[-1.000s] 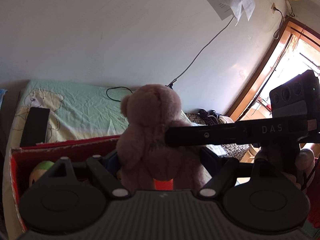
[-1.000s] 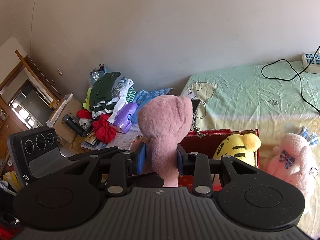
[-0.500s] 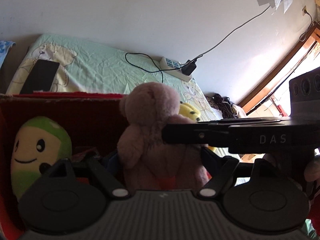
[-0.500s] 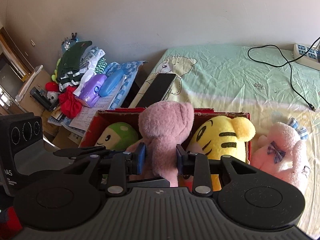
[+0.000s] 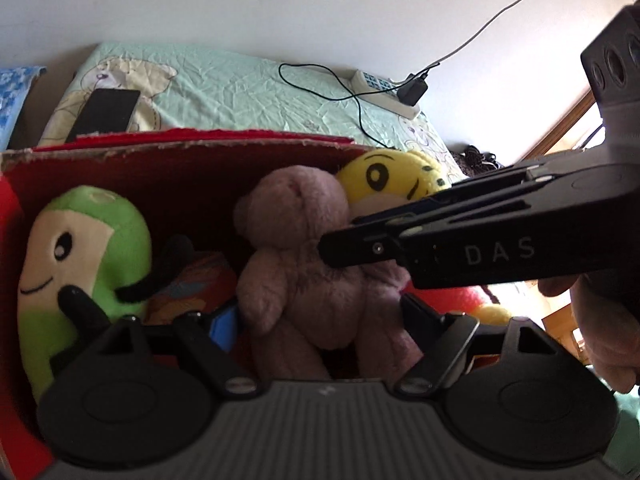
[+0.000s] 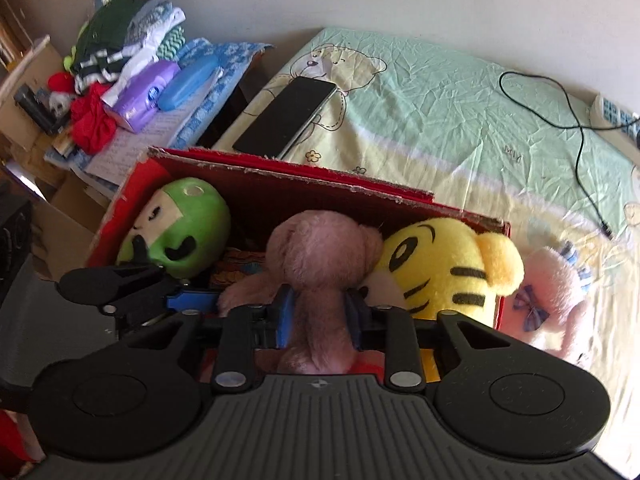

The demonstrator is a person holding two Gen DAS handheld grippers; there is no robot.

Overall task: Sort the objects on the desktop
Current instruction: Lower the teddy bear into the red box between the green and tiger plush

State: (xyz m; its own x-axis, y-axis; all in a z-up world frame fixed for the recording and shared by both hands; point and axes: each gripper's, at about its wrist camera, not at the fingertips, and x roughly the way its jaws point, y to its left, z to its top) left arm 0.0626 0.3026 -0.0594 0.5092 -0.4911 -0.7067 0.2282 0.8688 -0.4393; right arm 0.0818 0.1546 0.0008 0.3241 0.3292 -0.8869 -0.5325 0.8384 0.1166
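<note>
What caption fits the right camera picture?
Right gripper lowers a pink teddy bear into the red box.

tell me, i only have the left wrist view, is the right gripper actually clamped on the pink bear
Observer: Yes. In the right wrist view the right gripper has a blue pad pressed in on each side of the pink bear.
Operator: any toys outside the box on that side
Observer: One. A pale pink plush with a bow lies on the bedsheet, just outside the right wall of the red box.
Operator: what's past the other end of the box
Observer: A side surface with a pile of folded clothes and a purple tissue pack.
</note>
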